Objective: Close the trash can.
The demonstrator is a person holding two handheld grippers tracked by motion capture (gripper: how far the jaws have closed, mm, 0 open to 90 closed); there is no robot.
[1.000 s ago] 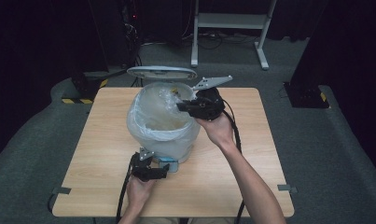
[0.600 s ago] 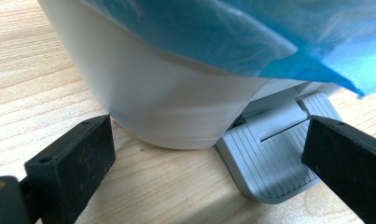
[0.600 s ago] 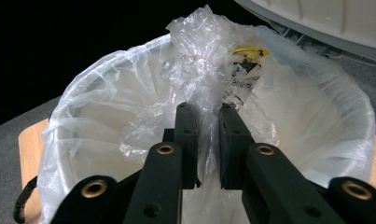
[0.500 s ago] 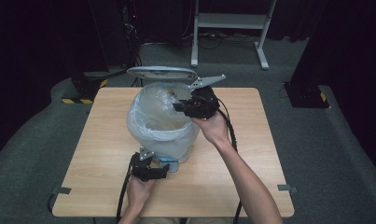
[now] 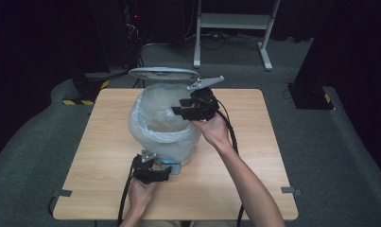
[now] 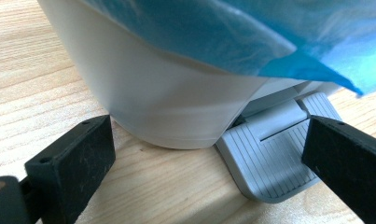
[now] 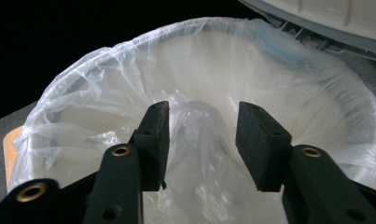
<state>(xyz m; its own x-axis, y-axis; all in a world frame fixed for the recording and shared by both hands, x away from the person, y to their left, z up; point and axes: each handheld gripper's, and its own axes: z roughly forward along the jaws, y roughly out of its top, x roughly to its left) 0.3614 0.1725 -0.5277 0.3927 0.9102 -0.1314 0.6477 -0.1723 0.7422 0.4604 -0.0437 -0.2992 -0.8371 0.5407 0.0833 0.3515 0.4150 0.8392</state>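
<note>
A white pedal bin [image 5: 171,149] stands mid-counter, toward the far edge, lid raised. Its liner [image 7: 199,135] is thin, soft, slippery film, light and easily torn; best pinched at a bunched fold. The right gripper [image 7: 202,140] is spread around such a fold inside. The left gripper [image 6: 209,163] is spread, low beside the pedal [image 6: 269,158].

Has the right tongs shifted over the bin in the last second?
Yes. The right tongs have crept left over the lined bin, away from the table's right edge.
</note>
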